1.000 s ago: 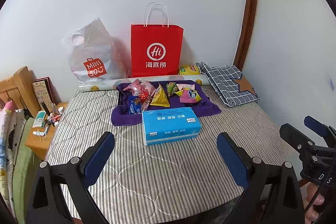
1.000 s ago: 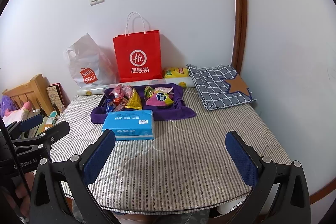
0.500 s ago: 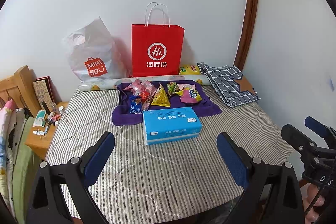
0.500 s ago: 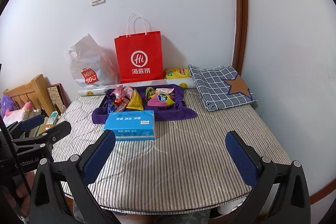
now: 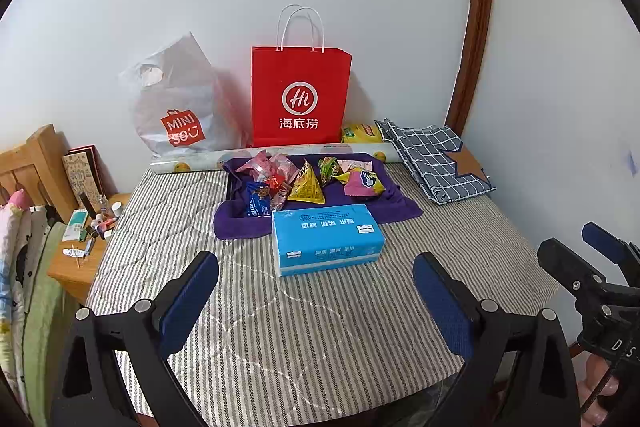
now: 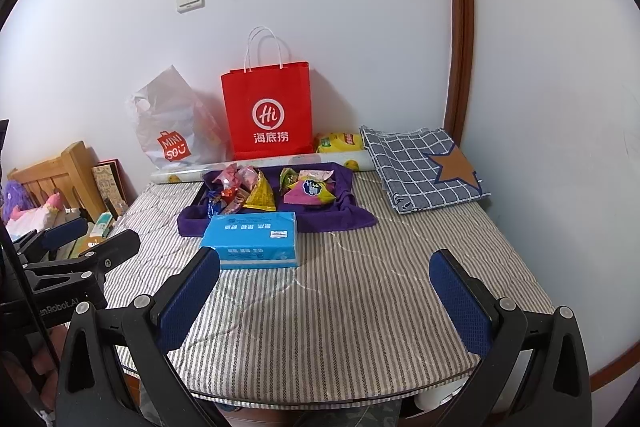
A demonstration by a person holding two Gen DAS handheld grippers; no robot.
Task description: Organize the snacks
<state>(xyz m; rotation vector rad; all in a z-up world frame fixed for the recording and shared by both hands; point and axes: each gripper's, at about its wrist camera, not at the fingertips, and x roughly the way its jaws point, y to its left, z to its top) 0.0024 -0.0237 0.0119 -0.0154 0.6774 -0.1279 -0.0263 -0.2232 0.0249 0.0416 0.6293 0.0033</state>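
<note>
The left gripper (image 5: 316, 283) and the right gripper (image 6: 325, 285) both hang over the near edge of the table (image 5: 320, 327), each with its blue-padded jaws spread wide and nothing between them. The snacks (image 5: 308, 179) lie in a loose heap on a purple towel (image 5: 394, 205) at the far middle of the table, well apart from both grippers.

Only the left view shows a low wooden stand (image 5: 76, 267) off the table's left edge, strewn with small tubes and bottles, and the right gripper's black frame at the right edge. Only the right view shows a purple plush toy (image 6: 16, 197) at far left, and the left gripper's frame low on the left.

The heap runs left to right across the towel. A yellow pyramid packet (image 5: 307, 183) stands with its tip pointing up; a pink and yellow packet (image 6: 310, 191) lies flat to its right, and crinkled pink, red and blue wrappers (image 5: 264, 183) bunch to its left. A blue tissue pack (image 5: 326, 237), a soft plastic-wrapped block, lies just near of the towel with its long axis left to right, overlapping the towel's near edge.

The tabletop is covered in quilted grey-and-white striped cloth. Against the far wall stand a red paper bag (image 5: 300, 95) with white cord handles and a limp translucent plastic bag (image 5: 176, 103). A folded blue checked cloth (image 6: 420, 167) with a brown star patch lies far right.
</note>
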